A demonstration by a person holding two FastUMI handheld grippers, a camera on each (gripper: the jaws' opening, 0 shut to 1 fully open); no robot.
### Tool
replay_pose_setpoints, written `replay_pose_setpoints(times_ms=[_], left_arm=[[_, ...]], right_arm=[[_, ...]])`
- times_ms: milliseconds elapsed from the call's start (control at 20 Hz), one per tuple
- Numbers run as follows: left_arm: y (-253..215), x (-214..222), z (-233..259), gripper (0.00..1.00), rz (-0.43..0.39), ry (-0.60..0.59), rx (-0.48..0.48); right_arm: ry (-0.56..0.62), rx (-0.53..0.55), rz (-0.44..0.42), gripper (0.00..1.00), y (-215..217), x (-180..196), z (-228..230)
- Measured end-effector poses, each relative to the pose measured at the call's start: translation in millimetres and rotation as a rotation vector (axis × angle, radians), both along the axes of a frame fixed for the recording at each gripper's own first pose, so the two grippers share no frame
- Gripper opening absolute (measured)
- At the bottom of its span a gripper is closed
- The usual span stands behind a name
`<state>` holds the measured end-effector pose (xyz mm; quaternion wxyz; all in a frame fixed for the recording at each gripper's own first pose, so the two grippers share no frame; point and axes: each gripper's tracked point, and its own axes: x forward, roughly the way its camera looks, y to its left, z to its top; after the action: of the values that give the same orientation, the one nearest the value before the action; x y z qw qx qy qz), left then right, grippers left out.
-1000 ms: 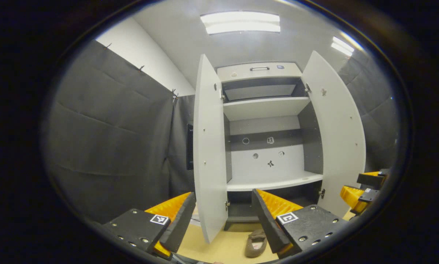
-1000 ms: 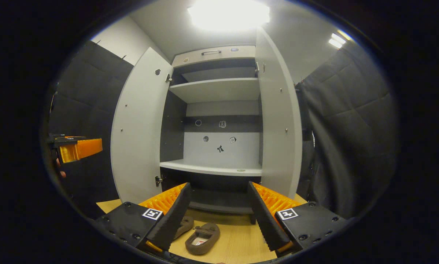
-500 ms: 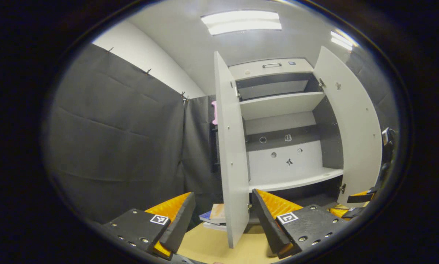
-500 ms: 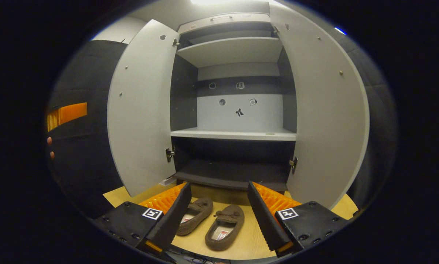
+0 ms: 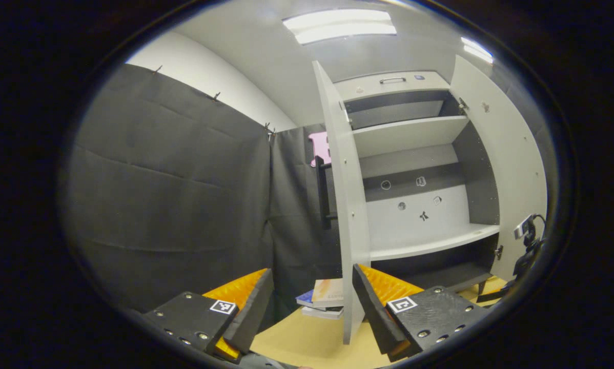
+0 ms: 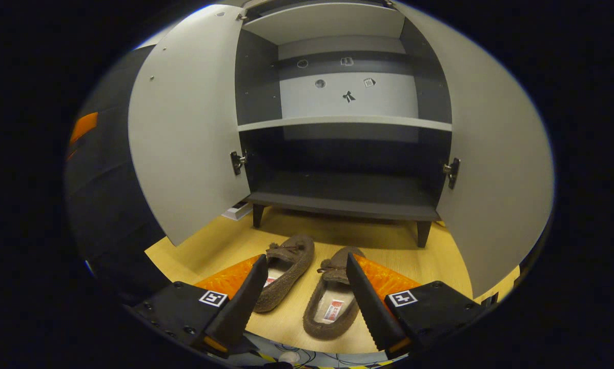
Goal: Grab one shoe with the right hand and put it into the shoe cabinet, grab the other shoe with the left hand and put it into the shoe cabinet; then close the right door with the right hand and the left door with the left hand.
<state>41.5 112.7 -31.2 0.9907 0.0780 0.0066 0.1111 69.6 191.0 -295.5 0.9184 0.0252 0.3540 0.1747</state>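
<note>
On the wooden floor (image 6: 389, 246), just in front of the shoe cabinet (image 6: 348, 200), we see two brown shoes side by side, toes toward the cabinet: the left shoe (image 6: 285, 271) and the right shoe (image 6: 332, 302). Each has a small bow on top and a white-and-red label on its insole; we cannot make out the print. Our right gripper (image 6: 303, 271) hangs above them with its fingers spread wide, touching neither shoe; the right shoe lies partly behind the right-hand finger. Both doors stand open, the left door (image 6: 184, 133) and the right door (image 6: 496, 169), and the dark bottom shelf (image 6: 345, 197) lies bare. Small stickers dot the cabinet's back panel (image 6: 348, 97), too small for us to read.

Our left gripper (image 5: 312, 277) points at the left door's edge (image 5: 349, 205), its fingers also wide apart and holding nothing. Beyond them a stack of books (image 5: 323, 300) rests on the floor beside the cabinet.
</note>
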Motion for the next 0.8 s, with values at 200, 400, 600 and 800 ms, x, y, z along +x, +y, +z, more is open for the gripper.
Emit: replay_pose_setpoints(times_ms=[200,400,600,800], left_arm=[[9,3,-9,0.98,0.021,0.016,-0.002],[14,6,-15,0.94,0.032,0.027,-0.003],[13,9,-20,0.98,0.034,0.043,0.000],[10,12,-25,0.98,0.029,0.056,-0.004]], right_arm=[[0.112,0.001,0.001,0.98,7,-5,-31],[0.203,-0.002,-0.020,0.86,8,-2,-62],[0.284,-0.022,-0.031,0.80,6,0,-88],[0.337,-0.063,-0.016,0.79,10,-1,-113]])
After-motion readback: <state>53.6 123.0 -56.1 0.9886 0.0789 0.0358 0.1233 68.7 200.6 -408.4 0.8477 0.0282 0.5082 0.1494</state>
